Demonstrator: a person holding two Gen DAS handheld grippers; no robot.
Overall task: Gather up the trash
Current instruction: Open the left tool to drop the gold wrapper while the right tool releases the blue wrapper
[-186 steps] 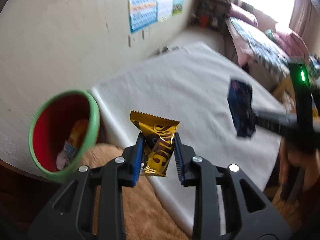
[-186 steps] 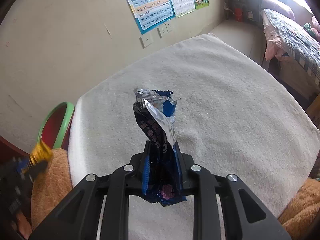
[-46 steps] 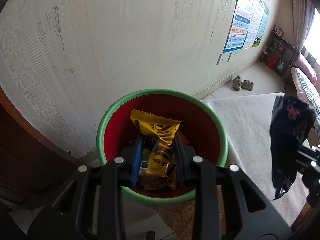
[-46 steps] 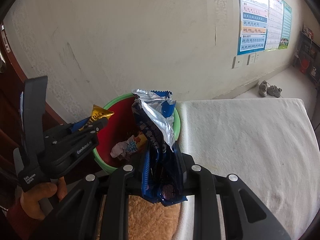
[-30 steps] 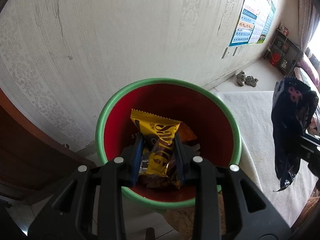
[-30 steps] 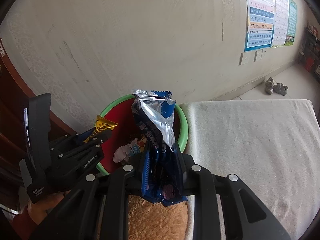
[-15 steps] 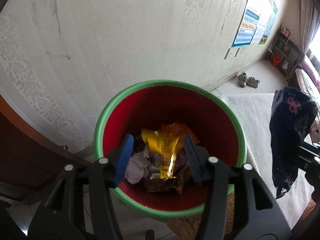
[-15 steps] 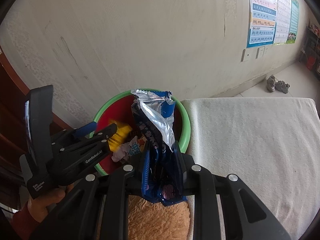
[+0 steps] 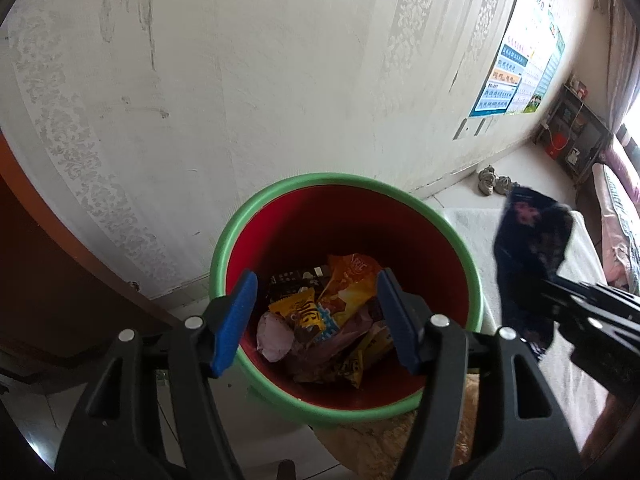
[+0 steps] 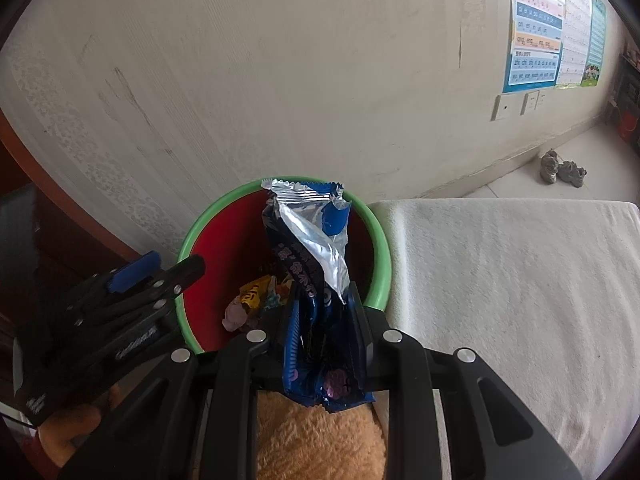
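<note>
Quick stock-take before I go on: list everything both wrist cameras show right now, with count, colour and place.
bin: one, green rim, red inside, by the wall.
trash in bin: several wrappers, yellow, orange, pink, dark, at its bottom.
blue wrapper: one, dark blue and silver, upright in the right gripper, in front of the bin.
white cover: one, cream, right of the bin.
fuzzy blanket: one, tan, below the bin.
posters: several, blue and green, on the wall.
shoes: one pair, grey, on the floor.
left gripper: black, blue pads, jaws opening, empty, above the bin.
right gripper: black, clamped on the blue wrapper.
</note>
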